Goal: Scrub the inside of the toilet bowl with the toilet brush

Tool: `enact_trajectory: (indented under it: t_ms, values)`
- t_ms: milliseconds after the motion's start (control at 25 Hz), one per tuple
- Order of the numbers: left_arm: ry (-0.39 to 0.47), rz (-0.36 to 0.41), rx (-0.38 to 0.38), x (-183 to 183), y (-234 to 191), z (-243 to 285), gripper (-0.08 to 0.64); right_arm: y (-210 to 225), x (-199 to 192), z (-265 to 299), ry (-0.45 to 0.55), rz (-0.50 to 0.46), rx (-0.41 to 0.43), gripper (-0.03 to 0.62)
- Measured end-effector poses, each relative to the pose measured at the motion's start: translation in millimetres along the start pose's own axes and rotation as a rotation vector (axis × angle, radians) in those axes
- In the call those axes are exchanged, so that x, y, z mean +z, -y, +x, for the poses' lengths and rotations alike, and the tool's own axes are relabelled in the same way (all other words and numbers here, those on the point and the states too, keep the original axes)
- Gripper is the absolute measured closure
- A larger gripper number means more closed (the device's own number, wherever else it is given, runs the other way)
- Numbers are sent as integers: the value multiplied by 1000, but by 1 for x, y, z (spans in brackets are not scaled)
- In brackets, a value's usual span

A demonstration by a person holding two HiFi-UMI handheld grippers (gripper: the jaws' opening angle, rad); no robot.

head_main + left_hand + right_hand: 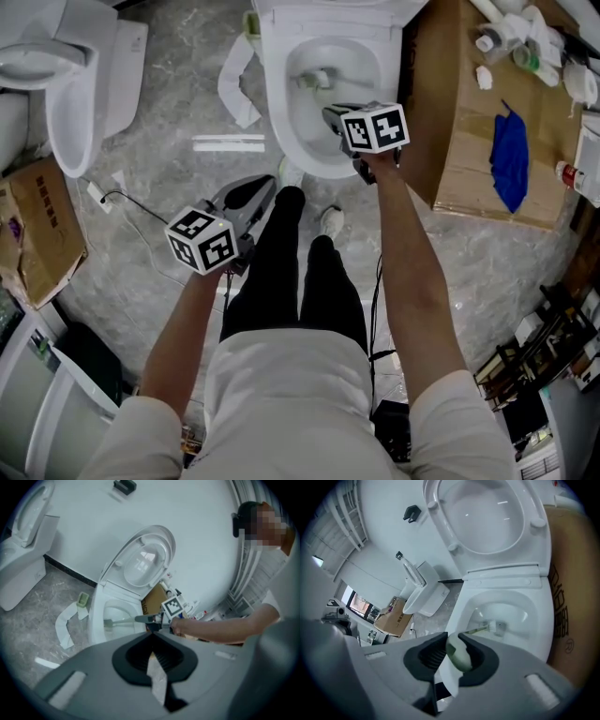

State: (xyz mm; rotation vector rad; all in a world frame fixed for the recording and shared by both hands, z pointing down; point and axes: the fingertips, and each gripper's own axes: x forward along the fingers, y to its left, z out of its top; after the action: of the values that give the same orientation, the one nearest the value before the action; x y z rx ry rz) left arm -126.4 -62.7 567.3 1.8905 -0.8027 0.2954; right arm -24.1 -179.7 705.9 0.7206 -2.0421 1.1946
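Left gripper jaws closed, empty; right gripper jaws clamp toilet brush, head inside toilet bowl.

You can read only a circled R, printed on the brown cardboard box beside the toilet bowl. The dark characters above it and the print on the other carton are too blurred.

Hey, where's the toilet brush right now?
Top centre of the head view: the toilet brush has its head down inside the toilet bowl, handle clamped in the right gripper near the front rim.
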Motion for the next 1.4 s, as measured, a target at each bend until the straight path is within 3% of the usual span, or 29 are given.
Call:
enact_trajectory:
  t_ms: [360, 600, 920, 1400]
  values:
    - [-2, 13, -21, -10, 23, 7, 566, 21, -93, -35, -96, 95, -40, 531]
    - [8, 34, -31, -16, 41, 7, 566, 30, -103, -62, -56, 112, -78, 532]
    - [41, 63, -24, -21, 66, -4, 568, 14, -102, -96, 101, 195, -25, 532]
    - [110, 123, -27, -34, 127, -20, 566, -16, -118, -192, 489, 481, 103, 531]
